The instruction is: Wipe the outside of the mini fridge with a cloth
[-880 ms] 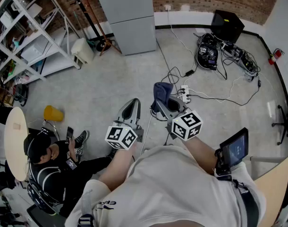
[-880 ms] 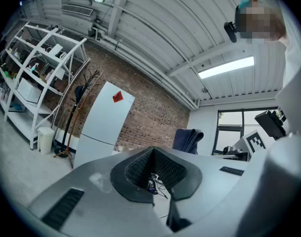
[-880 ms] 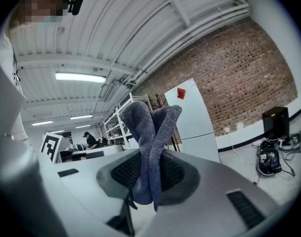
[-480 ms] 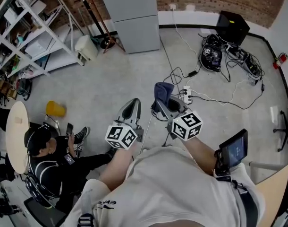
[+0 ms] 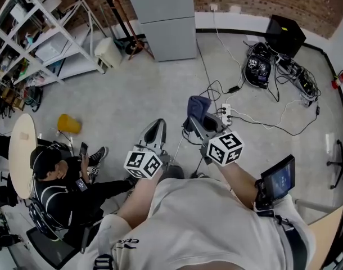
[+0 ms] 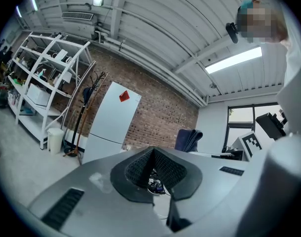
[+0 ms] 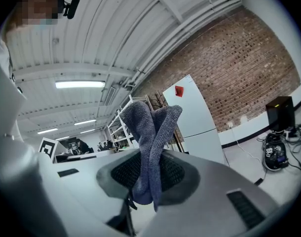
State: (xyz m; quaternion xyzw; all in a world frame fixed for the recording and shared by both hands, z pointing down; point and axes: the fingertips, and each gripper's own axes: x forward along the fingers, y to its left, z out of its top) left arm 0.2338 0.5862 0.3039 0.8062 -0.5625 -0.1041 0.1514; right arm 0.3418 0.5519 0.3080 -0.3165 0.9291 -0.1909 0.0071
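Observation:
The grey mini fridge stands against the brick wall at the far side of the room; it also shows as a pale upright box in the left gripper view and the right gripper view. My right gripper is shut on a folded blue-grey cloth, which sticks up between its jaws. My left gripper is shut, with nothing between its black pads. Both grippers are held in front of my body, well short of the fridge.
White metal shelving fills the far left. A white bin and a coat stand are beside the fridge. Cables, a power strip and a black box lie at right. A seated person and a yellow object are at left.
The whole floor scene has shifted in the head view as I moved towards the fridge. Both grippers keep their places in front of me, the cloth still held.

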